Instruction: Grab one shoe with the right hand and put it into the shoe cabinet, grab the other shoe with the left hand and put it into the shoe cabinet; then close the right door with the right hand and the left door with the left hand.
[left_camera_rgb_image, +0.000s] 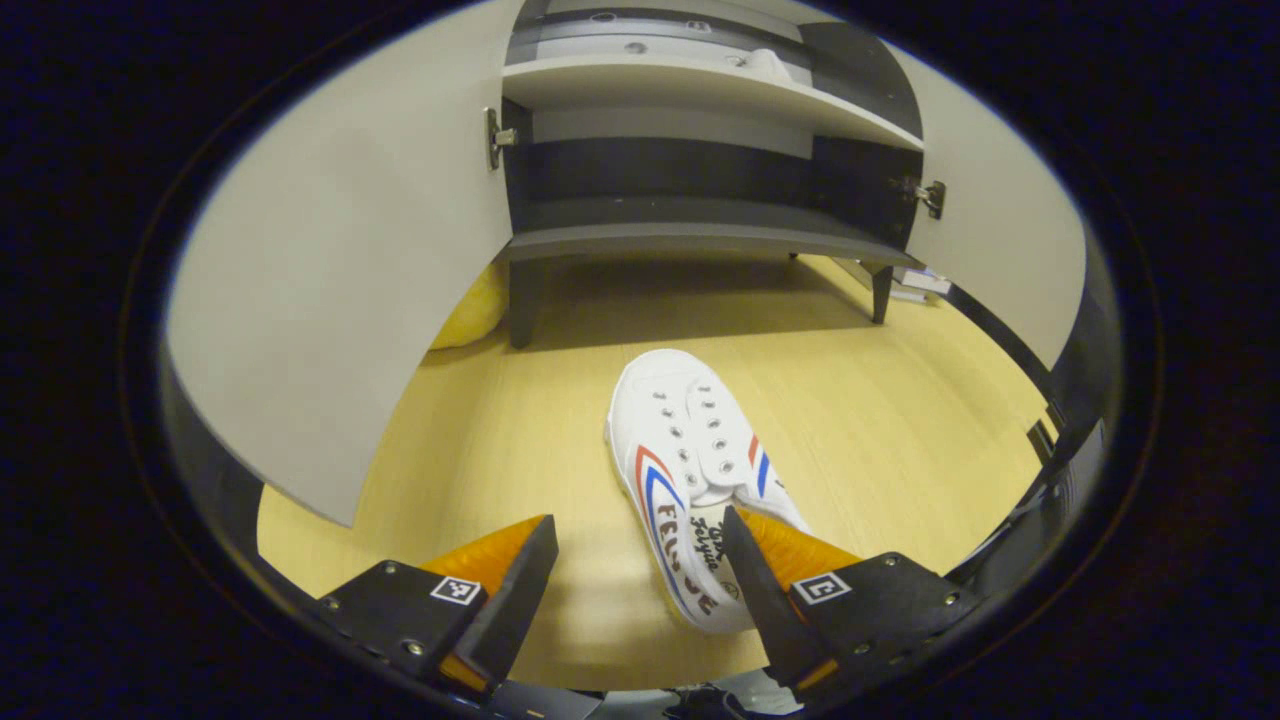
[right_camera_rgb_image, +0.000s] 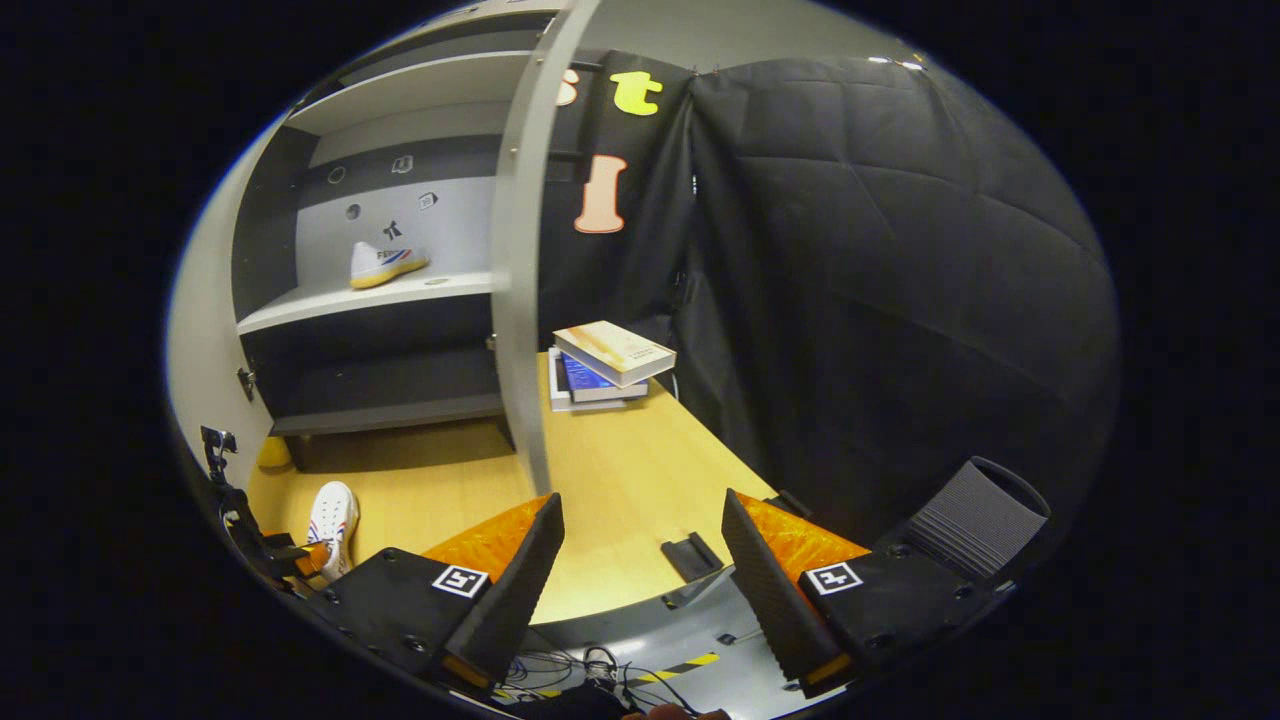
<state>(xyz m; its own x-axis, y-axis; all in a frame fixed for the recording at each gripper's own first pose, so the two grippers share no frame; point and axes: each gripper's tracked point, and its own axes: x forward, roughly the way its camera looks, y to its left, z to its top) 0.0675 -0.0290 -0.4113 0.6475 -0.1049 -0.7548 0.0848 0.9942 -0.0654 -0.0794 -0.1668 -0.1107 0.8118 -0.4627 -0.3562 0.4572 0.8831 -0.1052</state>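
A white shoe (left_camera_rgb_image: 690, 460) with red and blue stripes lies on the wooden surface, toe towards the shoe cabinet (left_camera_rgb_image: 700, 240). My left gripper (left_camera_rgb_image: 638, 535) is open over the shoe's heel end, and its right finger (left_camera_rgb_image: 755, 580) is at the shoe's opening. The left finger stands apart from the shoe. The other white shoe (right_camera_rgb_image: 385, 262) sits on the cabinet's upper shelf (right_camera_rgb_image: 330, 298), its toe (left_camera_rgb_image: 765, 65) just visible from below. My right gripper (right_camera_rgb_image: 640, 530) hangs open and empty, back from the cabinet. Far off at its left are the floor shoe (right_camera_rgb_image: 333, 515) and the left gripper (right_camera_rgb_image: 290, 560).
Both cabinet doors stand open: the left door (left_camera_rgb_image: 330, 280) and the right door (left_camera_rgb_image: 1000, 230), seen edge-on (right_camera_rgb_image: 520, 260). A stack of books (right_camera_rgb_image: 605, 365) lies behind the right door. A yellow object (left_camera_rgb_image: 470, 305) sits beside the cabinet leg. A small black block (right_camera_rgb_image: 690, 555) lies near the table edge.
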